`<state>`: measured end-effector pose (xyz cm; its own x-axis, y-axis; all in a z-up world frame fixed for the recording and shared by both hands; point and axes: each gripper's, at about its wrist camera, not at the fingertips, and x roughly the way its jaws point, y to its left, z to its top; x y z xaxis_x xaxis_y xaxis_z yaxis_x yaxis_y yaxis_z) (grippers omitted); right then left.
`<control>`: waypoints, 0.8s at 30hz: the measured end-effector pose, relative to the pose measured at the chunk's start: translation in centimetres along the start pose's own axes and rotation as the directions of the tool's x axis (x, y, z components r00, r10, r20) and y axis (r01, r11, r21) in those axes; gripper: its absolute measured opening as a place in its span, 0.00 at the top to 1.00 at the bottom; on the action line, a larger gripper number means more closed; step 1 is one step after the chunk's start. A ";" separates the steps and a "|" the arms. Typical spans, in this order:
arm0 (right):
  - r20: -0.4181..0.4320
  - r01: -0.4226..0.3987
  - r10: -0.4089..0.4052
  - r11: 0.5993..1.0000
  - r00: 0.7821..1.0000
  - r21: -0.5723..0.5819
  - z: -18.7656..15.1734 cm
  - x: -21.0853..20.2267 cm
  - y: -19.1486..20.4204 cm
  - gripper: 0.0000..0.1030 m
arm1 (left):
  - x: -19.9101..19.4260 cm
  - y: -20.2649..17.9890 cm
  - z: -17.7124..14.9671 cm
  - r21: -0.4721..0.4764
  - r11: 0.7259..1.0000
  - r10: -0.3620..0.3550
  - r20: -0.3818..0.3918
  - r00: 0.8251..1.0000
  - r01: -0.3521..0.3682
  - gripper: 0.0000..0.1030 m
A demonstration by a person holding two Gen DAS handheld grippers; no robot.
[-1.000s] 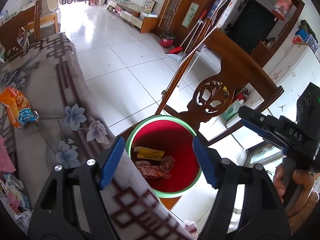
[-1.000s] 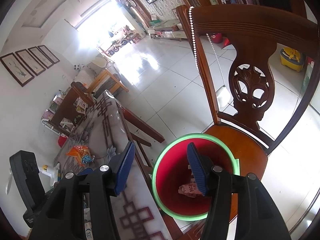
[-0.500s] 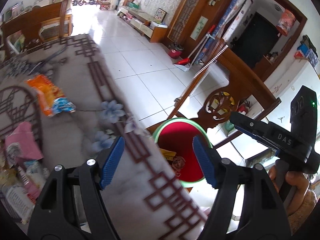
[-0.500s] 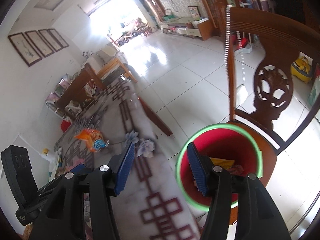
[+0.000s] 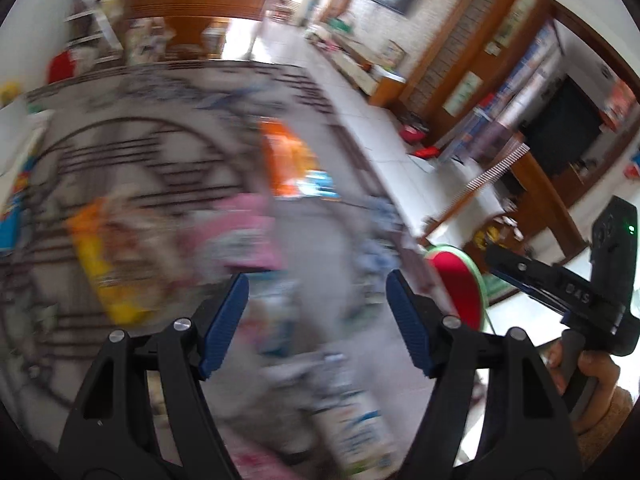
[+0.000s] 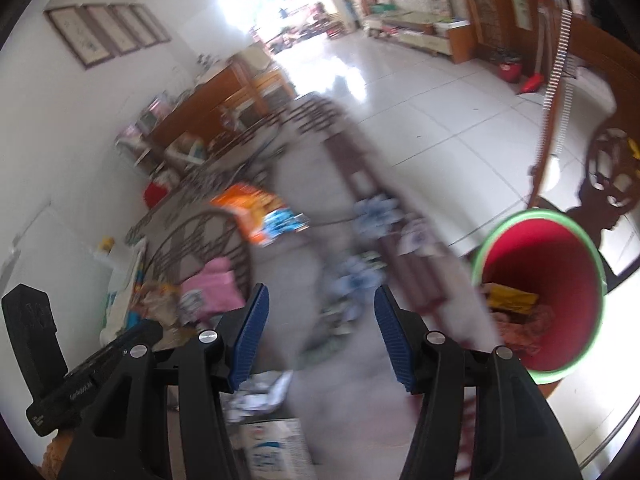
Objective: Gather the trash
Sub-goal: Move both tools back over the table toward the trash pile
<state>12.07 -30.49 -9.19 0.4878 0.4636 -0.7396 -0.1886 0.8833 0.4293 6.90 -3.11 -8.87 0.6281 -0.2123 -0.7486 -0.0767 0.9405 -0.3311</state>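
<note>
Left wrist view: heavy motion blur. We see our left gripper (image 5: pixel 318 320) with its 2 blue pads spread wide, jaws released, nothing between them. It sits above the table (image 5: pixel 320 240), which carries a grey cloth with a brown lattice print and blue flowers. Nearest us, a white-and-blue carton (image 5: pixel 356 436) lies flat just under the right finger. Further out on the left there is a yellow-orange wrapper (image 5: pixel 100 264); a pink packet (image 5: pixel 248 232) lies near the middle. Beyond that, an orange snack bag (image 5: pixel 288 164) with a blue end lies on the cloth. At the right, past the table edge, we see part of the red bin (image 5: pixel 460 288) with its green rim. Far right, our right gripper (image 5: pixel 560 288) is in profile, held by a hand (image 5: pixel 592 376).

Right wrist view: the right gripper (image 6: pixel 320 332) also has its jaws released, holding nothing. Near the bottom edge we see the same carton (image 6: pixel 276 452) and crumpled white paper (image 6: pixel 260 396) just beyond it. Left of that, the left gripper's body (image 6: pixel 88 372) is visible. The pink packet (image 6: pixel 212 284) and orange snack bag (image 6: pixel 252 208) lie further out. The red bin (image 6: pixel 560 272) stands right of the table on a wooden chair (image 6: pixel 612 164), with a yellow wrapper (image 6: pixel 508 300) and pinkish wrappers (image 6: pixel 524 328) already inside.
</note>
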 end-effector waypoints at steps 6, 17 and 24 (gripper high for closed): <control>-0.087 -0.069 0.058 0.990 0.995 -0.126 -0.9 4.6 8.4 0.47 | -2.4 9.2 -1.0 -0.130 0.984 0.123 -0.009 0.992 -0.123 0.34; -0.258 -0.207 0.103 0.885 0.961 -0.418 -1.8 13.6 23.4 0.38 | -4.7 17.7 -3.2 -0.280 0.939 0.197 -0.038 0.980 -0.199 0.34; -0.308 -0.137 -0.041 0.835 0.951 -0.533 -3.7 18.5 25.2 0.67 | -3.8 19.8 -2.8 -0.334 0.924 0.182 -0.048 0.982 -0.188 0.34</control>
<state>13.19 0.58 -13.92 0.2089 0.4264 -0.8801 -0.6790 0.7109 0.1833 0.87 15.55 -14.18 0.5660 -0.0496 -0.8229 -0.4478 0.8196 -0.3574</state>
